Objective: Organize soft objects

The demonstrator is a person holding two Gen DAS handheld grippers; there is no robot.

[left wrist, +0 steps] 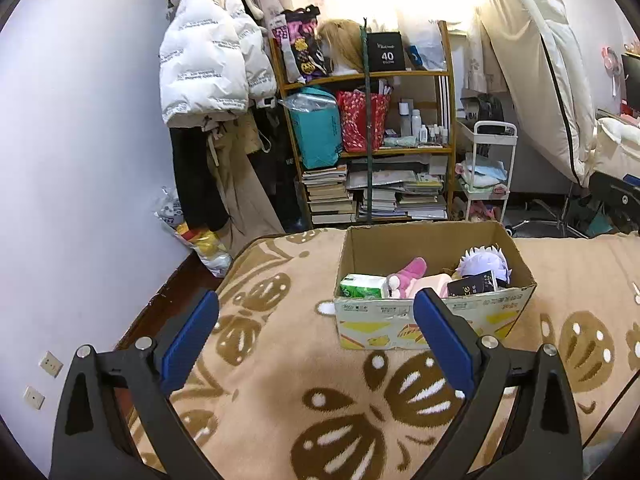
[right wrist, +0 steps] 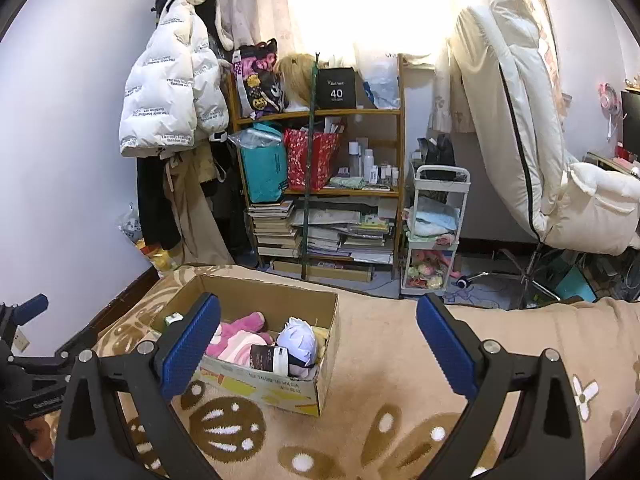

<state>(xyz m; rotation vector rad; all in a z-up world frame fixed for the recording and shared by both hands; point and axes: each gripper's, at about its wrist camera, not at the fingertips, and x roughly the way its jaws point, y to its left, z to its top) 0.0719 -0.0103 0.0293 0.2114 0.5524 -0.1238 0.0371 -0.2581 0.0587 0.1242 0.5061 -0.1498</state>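
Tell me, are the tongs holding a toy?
No. Both the left tongs and right tongs are open and empty; the toys lie in the box.

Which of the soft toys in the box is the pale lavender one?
The spiky-haired plush head at the right end of the cardboard box; the plush beside it is pink.

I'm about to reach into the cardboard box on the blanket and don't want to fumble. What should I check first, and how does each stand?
1. Left gripper jaws open, empty: ok.
2. Right gripper jaws open, empty: ok.
3. Cardboard box upright, top open: ok.
4. Pink plush exposed for grasping: ok.
5. Lavender plush free of the dark pack: not ok, they touch.
6. Soft items outside the box: cannot tell.
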